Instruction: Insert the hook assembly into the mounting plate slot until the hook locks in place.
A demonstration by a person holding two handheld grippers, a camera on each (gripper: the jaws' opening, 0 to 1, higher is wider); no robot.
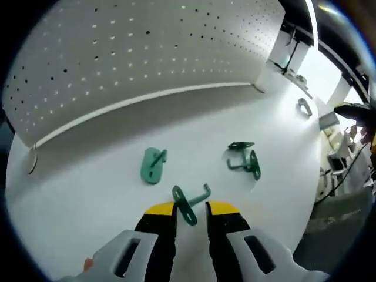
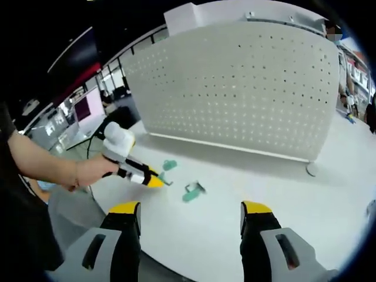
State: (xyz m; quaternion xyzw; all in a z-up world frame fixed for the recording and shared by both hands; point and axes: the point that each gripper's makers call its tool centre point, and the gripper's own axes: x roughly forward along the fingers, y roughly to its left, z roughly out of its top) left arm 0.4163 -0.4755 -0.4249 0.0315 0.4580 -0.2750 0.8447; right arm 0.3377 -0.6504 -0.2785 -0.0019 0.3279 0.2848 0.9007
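white table (image 1: 88, 182) | pegboard (image 2: 247, 88) upright behind | left tongs (image 1: 191, 212) clamped on green hook (image 1: 189, 202) | right tongs (image 2: 191, 212) apart

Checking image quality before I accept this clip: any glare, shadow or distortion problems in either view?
Left gripper view: fisheye bends the pegboard into an arc, which shades the white table beneath; bright window glare at right; green hooks sharp. Right gripper view: evenly lit, dark background upper left, hooks small and soft, left gripper clear.

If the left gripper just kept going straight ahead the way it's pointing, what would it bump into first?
The left gripper already has a green hook between its jaw tips, so it would meet that first. Beyond it lies bare white table, then the pegboard. Whether the jaws already touch the hook is unclear.
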